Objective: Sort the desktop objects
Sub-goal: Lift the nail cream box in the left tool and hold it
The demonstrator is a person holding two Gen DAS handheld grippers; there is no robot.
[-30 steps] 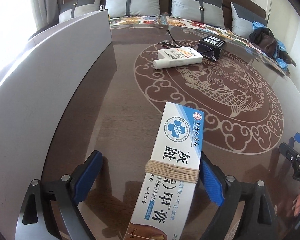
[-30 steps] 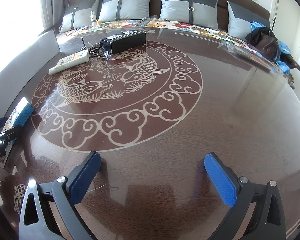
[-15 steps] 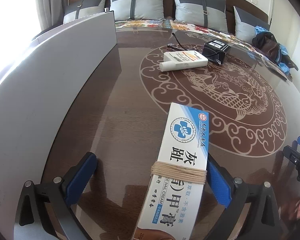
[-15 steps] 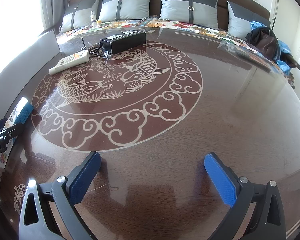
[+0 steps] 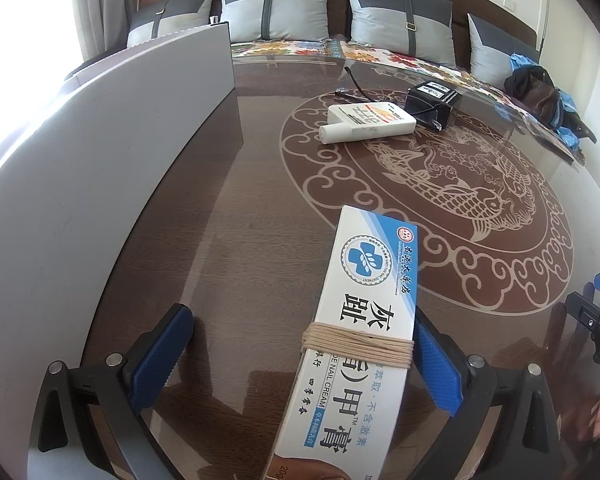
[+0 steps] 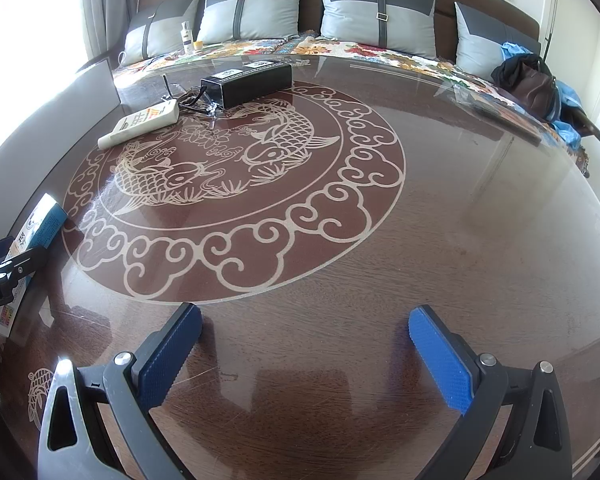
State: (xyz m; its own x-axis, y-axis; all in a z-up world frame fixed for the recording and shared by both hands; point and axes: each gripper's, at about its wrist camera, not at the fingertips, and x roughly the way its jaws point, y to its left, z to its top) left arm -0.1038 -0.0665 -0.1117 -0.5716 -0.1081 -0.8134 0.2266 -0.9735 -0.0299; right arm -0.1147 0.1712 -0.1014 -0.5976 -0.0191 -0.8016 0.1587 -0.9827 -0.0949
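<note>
A big brown table [image 6: 440,240] with a fish picture [image 6: 228,152] on it is shining under glass. Behind the table, grey pillows [image 6: 256,10] are leaning on a flowery bench [image 6: 380,50]. Bright light is coming in by the curtain [image 6: 108,4], left of the pillows.

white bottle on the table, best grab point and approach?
Grip the white bottle across its flat rectangular body, jaws on the two long edges, coming from above. It lies flat on the table, so the broad face offers no purchase, and the narrow cap end is probably slippery. Watch the cable and black box close behind its far end.
</note>
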